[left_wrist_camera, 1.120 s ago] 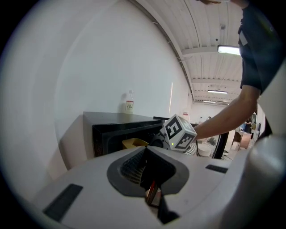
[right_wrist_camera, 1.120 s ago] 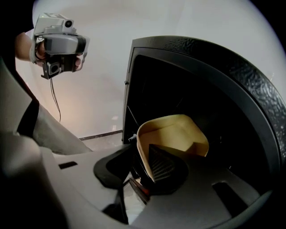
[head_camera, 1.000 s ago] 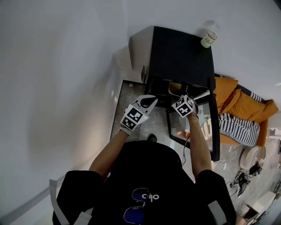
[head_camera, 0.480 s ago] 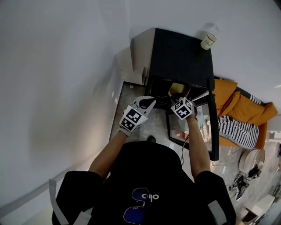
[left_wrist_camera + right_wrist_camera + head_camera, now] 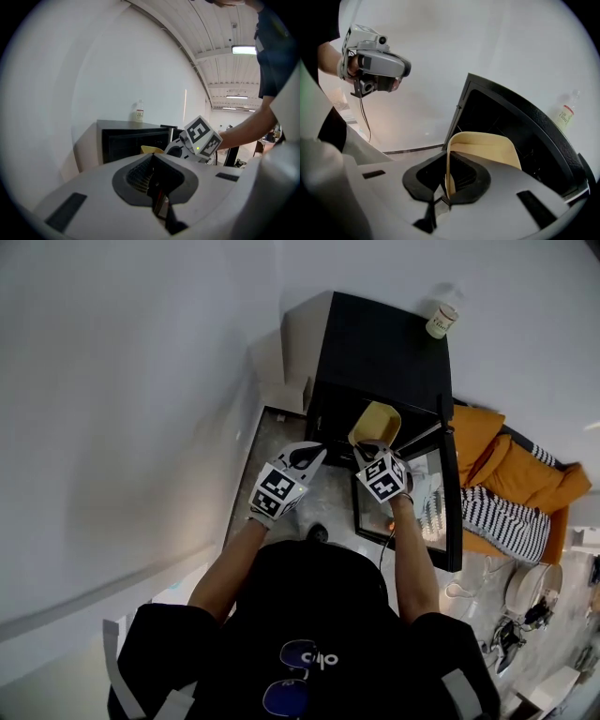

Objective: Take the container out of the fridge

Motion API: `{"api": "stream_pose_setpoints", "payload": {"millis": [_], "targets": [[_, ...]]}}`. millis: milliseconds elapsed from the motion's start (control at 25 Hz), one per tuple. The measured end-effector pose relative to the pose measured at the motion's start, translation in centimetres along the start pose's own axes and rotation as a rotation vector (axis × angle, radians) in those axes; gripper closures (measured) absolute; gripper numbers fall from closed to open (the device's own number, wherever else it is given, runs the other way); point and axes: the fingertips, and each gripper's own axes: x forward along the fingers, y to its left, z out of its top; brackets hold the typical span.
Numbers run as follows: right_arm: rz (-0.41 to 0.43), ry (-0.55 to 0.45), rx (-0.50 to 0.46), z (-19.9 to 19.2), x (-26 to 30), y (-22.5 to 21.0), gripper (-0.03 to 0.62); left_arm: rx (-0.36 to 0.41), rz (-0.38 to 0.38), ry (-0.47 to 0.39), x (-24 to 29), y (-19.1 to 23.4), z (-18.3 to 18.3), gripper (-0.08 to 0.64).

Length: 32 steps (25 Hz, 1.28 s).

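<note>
Gripping container (image 5: 487, 147) rim: R claw (image 5: 447, 176); long axis twd fridge (image 5: 525, 117); L claw (image 5: 156, 183) closed.

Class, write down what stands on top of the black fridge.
One small bottle stands near the far right corner of the fridge. Nothing covers the top in head view; the bottle's label is too small to read.

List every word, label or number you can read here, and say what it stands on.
Label of the small clear bottle on top of the black fridge: reddish print, too small to read.
White logo on the person's black shirt: letters too unclear to read.
Nothing else legible.
</note>
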Motion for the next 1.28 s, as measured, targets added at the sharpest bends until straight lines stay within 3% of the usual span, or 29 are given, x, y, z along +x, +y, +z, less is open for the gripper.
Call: {"api": "stream_pose_setpoints", "payload": {"millis": [600, 1280], "targets": [[0.082, -0.213, -0.007, 2.9, -5.5, 8.1, 0.568, -0.073, 0.224, -0.066, -7.9, -4.0, -1.0, 0.554], [0.193, -0.314, -0.043, 8.3, -9.1, 18.2, 0.568, -0.136, 0.416, -0.119, -20.1, -5.5, -3.7, 0.554]]}}
